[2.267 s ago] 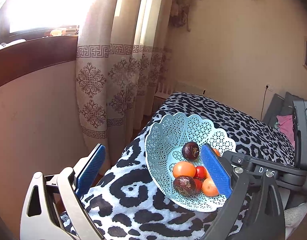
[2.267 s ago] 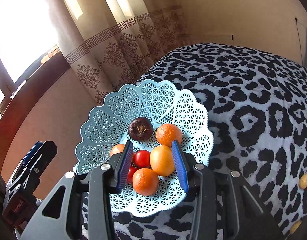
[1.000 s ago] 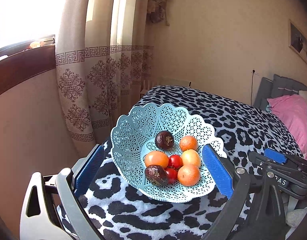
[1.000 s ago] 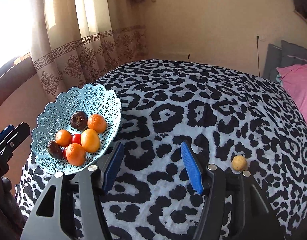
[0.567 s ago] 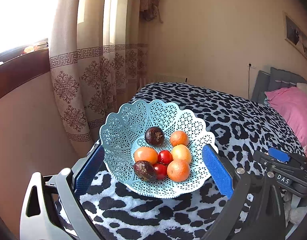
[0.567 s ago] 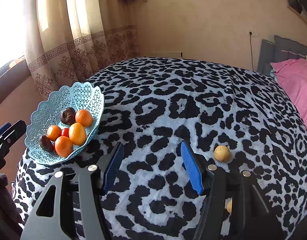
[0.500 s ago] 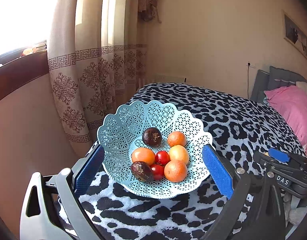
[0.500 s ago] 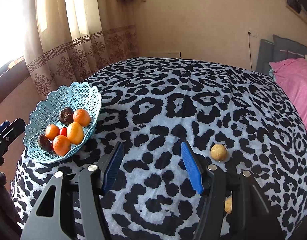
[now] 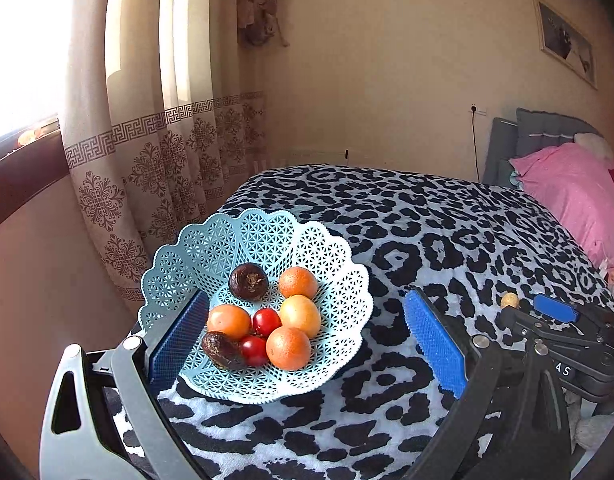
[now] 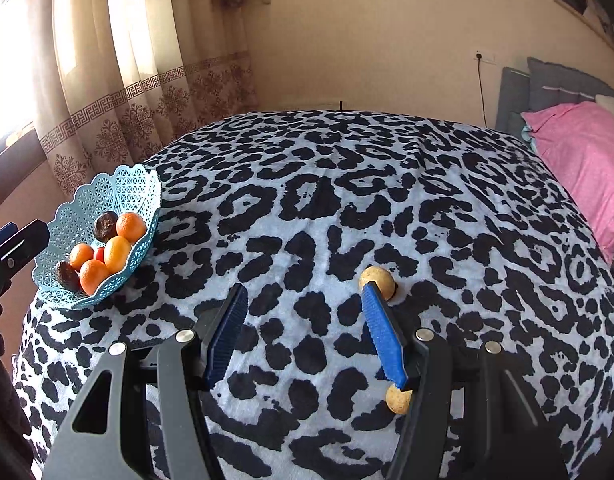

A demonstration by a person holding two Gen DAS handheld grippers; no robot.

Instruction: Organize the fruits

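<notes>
Right gripper [image 10: 305, 320] wide open above leopard blanket [image 10: 347, 208], holding nothing. Yellow fruit [image 10: 377, 278] just behind right fingertip, second one [image 10: 399, 400] partly hidden under same finger. Blue basket [image 10: 107, 192] with fruits far left, near bed edge.

Light-blue lattice basket [image 9: 243, 248], orange and red fruits [image 9: 288, 347], black-and-white leopard-print blanket [image 10: 347, 200].

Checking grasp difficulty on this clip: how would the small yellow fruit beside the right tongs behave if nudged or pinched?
The yellow fruit looks round, so a nudge would probably roll it. The plush blanket may slow it down. It looks small against the open right tongs, so likely light, and an off-centre pinch might squirt it out.
</notes>
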